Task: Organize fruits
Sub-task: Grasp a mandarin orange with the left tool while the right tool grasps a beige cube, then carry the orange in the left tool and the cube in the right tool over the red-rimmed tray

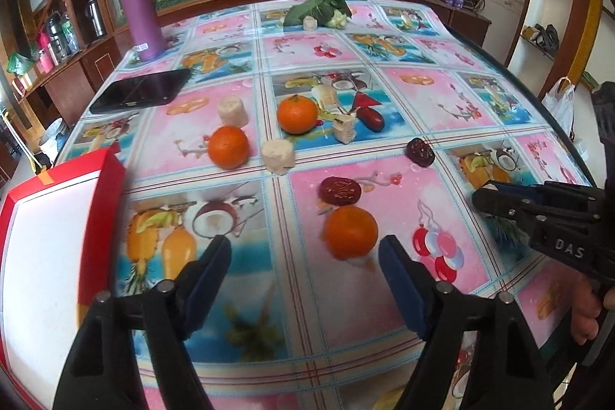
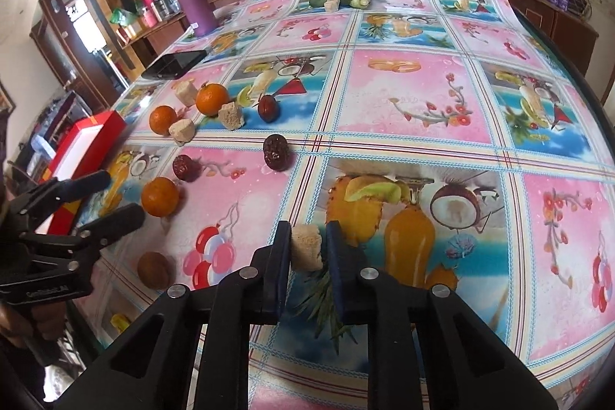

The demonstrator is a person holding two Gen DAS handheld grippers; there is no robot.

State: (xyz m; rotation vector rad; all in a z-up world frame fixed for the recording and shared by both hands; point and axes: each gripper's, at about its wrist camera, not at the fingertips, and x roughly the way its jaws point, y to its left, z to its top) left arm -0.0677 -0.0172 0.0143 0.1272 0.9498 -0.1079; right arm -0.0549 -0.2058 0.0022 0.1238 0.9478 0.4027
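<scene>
The table (image 1: 442,110), covered with a glossy cloth printed in pink and blue fruit squares, fills both views. At its left edge sits a red box (image 1: 50,218) with a white inside, and farther back near that same edge lie a dark tablet (image 1: 142,95) and an upright purple tumbler (image 1: 140,10). A leafy green vegetable (image 1: 319,8) rests at the far end of the table.

The left gripper (image 1: 303,248) hangs over the near part of the cloth with its jaws spread apart and nothing pressed between them; the nearest orange (image 1: 350,231) lies on the cloth just beyond the fingertips, slightly right of centre. The right gripper (image 2: 307,244) has its jaws drawn in on a pale beige chunk (image 2: 305,246), both pads against its sides, over the printed pineapple square.

Two more oranges (image 1: 228,146) (image 1: 296,115) sit mid-table among several other pale chunks (image 1: 278,156). Three dark red dates (image 1: 340,191) (image 1: 421,151) (image 1: 371,118) are scattered between them, one just behind the nearest orange. In the right wrist view a brown round fruit (image 2: 153,268) lies near the table's front edge, close to the left gripper.
</scene>
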